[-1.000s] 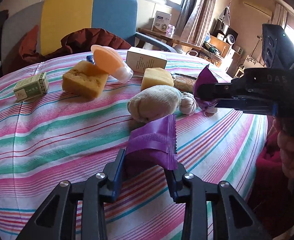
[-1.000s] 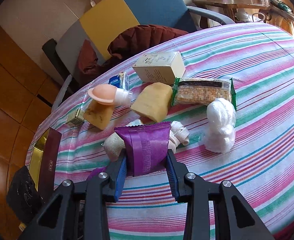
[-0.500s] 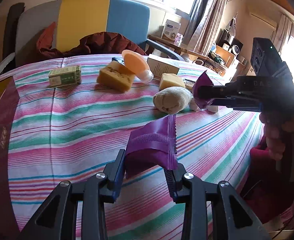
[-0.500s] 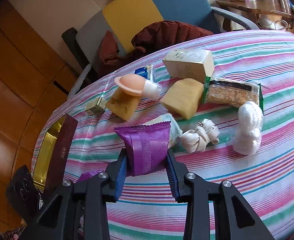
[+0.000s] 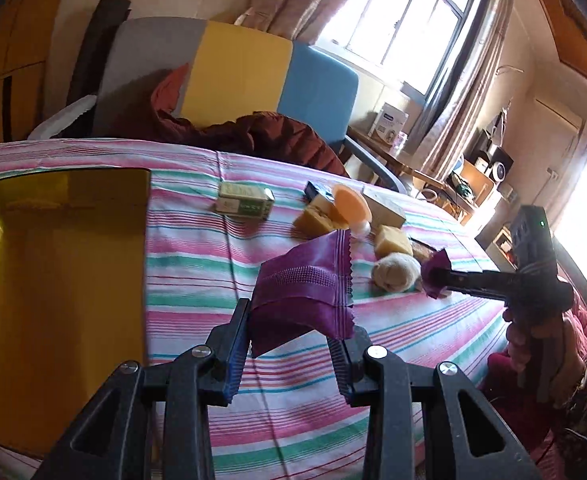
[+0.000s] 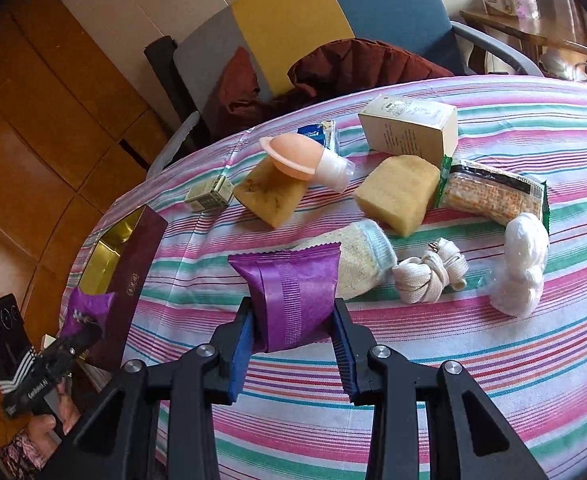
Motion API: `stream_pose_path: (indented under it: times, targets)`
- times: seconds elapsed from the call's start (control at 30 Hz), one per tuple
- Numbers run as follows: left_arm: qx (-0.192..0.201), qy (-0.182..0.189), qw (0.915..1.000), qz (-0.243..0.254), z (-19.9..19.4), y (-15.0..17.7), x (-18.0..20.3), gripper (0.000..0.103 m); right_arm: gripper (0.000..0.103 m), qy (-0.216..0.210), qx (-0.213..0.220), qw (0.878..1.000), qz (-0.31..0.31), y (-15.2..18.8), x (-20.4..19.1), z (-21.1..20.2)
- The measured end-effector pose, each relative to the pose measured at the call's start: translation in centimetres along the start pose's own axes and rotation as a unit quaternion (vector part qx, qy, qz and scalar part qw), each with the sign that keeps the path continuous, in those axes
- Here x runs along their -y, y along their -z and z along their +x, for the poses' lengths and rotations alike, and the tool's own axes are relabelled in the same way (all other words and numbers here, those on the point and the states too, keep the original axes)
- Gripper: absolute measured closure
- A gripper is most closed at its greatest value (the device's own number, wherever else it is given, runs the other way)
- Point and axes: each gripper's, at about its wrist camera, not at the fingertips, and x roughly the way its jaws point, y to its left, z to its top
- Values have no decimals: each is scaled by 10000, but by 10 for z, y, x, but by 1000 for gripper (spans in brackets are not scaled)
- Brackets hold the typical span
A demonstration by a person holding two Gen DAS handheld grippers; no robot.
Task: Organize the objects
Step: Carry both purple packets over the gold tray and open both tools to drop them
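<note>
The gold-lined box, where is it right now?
The gold-lined box lies open at the table's left edge in the left wrist view, just left of the purple packet in the left gripper; the small green carton sits beyond it.

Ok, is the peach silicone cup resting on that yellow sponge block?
Touching. The right wrist view shows the peach silicone cup lying tipped with its wide rim on top of the yellow sponge block, no gap between them.

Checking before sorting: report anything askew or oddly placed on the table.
The orange-capped bottle lies tipped over, propped on a yellow sponge rather than standing. Otherwise items are just scattered on the striped tablecloth; nothing looks spilled or damaged.
</note>
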Motion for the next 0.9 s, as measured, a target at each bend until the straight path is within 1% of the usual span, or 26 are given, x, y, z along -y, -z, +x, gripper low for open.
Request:
stream_pose_path:
  times: [0.07,0.17,0.23,0.3,0.4,0.5,0.63,0.7,0.77,0.83,0.9]
  targets:
    - [70,-191,9997,-145,-7,-7,-20,67,66,-56,24,9999,-99,1,-5,0]
    - [59,-480,9979,-426,-13,-17,-56,67,66,-140,21,9997,-196,3,-11,0]
    - [-37,-699,9958,-596,-14,-26,-83,67,66,-109,-7,9996,-277,4,-14,3]
    - [-93,-993,9924,-727,-13,-33,-109,67,66,-56,-42,9993,-355,5,-17,6]
    - [-326,-1467,9844,-920,-7,-45,-150,67,66,-43,-86,9994,-338,9,-23,11]
    - [-616,-1892,9738,-1097,2,-53,-190,67,66,-187,-144,9996,-162,14,-32,18]
    - [-905,-2106,9608,-1562,14,-60,-234,67,66,-433,-225,9983,-314,19,-67,29]
    - [-1041,-2101,9542,-1859,19,-61,-253,67,66,-607,-250,9971,-383,19,-86,35]
    - [-990,-2203,9487,-2039,20,-65,-264,67,66,-786,-264,9954,-472,19,-106,40]
    - [-1062,-2213,9464,-2101,24,-70,-273,66,66,-988,-277,9932,-557,19,-125,45]
    - [-966,-2373,9430,-2123,24,-77,-278,65,66,-1142,-323,9908,-656,21,-142,50]
